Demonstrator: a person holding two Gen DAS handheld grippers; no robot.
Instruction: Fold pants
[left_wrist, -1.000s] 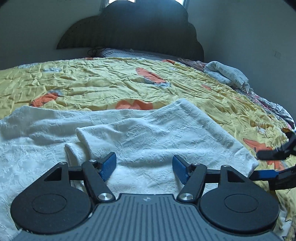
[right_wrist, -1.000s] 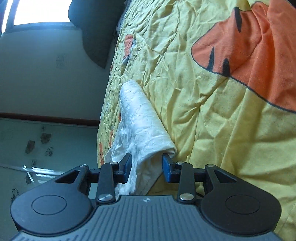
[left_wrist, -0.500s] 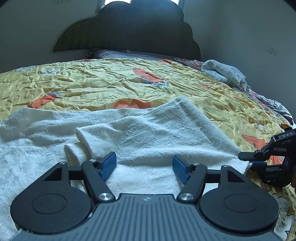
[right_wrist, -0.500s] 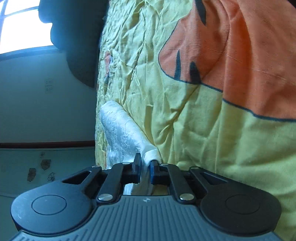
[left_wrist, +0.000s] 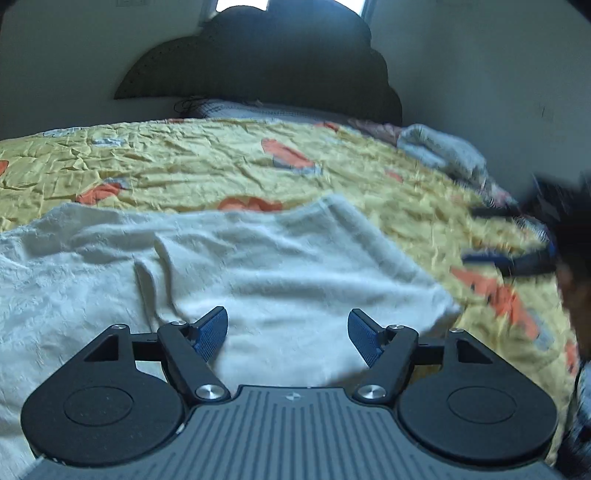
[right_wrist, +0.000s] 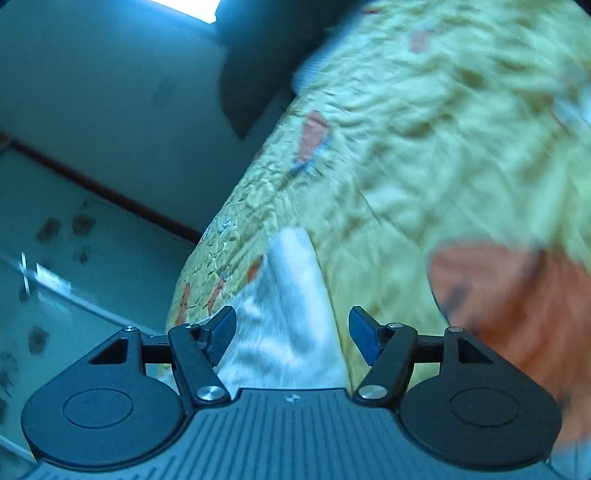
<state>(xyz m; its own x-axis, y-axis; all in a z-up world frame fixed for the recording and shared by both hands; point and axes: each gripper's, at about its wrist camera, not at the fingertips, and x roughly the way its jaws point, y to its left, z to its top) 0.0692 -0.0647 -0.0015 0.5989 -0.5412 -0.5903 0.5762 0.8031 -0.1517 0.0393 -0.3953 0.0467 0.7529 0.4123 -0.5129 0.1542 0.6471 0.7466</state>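
White pants (left_wrist: 295, 273) lie folded over on the bed (left_wrist: 184, 162) near its front edge, beneath the gaping, empty left tongs (left_wrist: 287, 334), while the right tongs (right_wrist: 292, 332), jaws just sprung apart, hold nothing above the pants' corner.

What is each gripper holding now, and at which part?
Nothing is held. The left gripper is open above the white pants. The right gripper has just been opening; the pants' corner lies free between its jaws.
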